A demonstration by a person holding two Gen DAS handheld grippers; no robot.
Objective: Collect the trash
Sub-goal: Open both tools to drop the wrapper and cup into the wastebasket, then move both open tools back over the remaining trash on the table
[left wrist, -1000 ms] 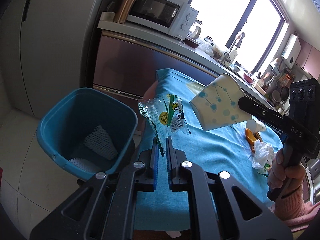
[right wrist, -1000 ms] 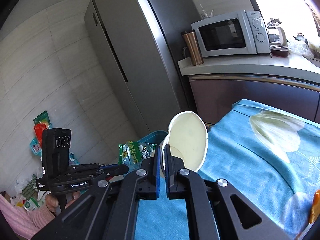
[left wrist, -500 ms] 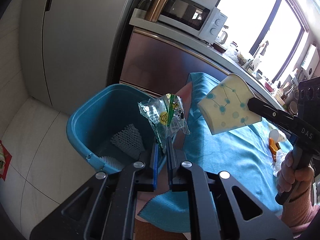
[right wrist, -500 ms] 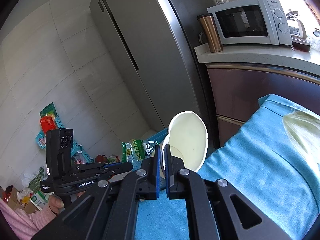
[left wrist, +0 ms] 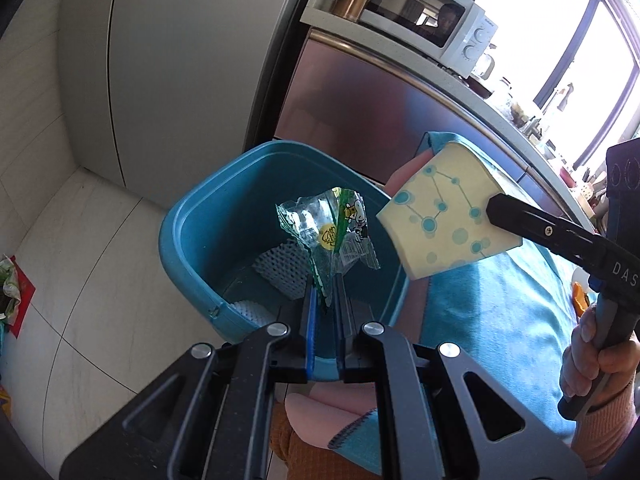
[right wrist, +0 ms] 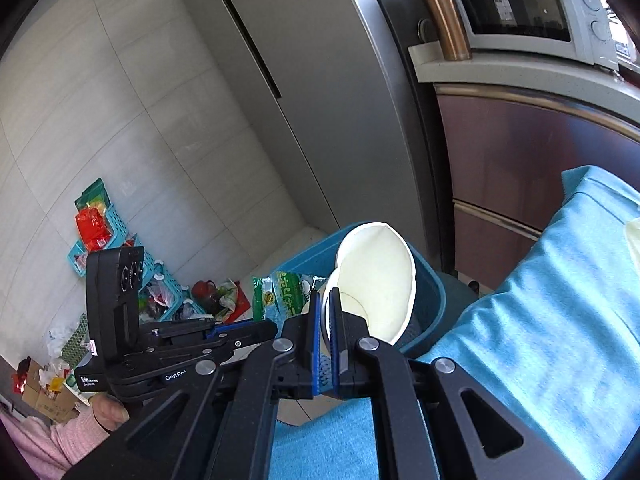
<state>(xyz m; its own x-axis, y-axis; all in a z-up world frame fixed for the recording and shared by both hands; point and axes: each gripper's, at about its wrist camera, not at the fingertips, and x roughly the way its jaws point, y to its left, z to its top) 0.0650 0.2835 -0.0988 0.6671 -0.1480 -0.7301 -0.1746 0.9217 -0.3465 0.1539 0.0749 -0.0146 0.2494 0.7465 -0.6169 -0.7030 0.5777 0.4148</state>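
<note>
My left gripper (left wrist: 324, 300) is shut on a crinkled clear snack wrapper (left wrist: 328, 236) with green and yellow print, held over the open teal bin (left wrist: 188, 216). White foam netting (left wrist: 280, 268) lies on the bin's floor. My right gripper (right wrist: 329, 300) is shut on the rim of a squashed paper cup (right wrist: 380, 276), cream inside, with teal dots outside (left wrist: 440, 216). The cup hangs at the bin's right rim, beside the wrapper (right wrist: 284, 292). In the right wrist view the left gripper (right wrist: 256, 326) reaches in from the left.
The bin (right wrist: 432, 284) stands on the tiled floor against a table draped in blue cloth (right wrist: 540, 320). A grey fridge (left wrist: 180, 60) and a counter with a microwave (right wrist: 520, 8) rise behind. Baskets and loose rubbish (right wrist: 132, 280) sit along the wall.
Both grippers have swung left, off the blue table and down toward the bin. The wrapper now hangs over the bin's opening and the cup has reached its rim; both grips are unchanged.
</note>
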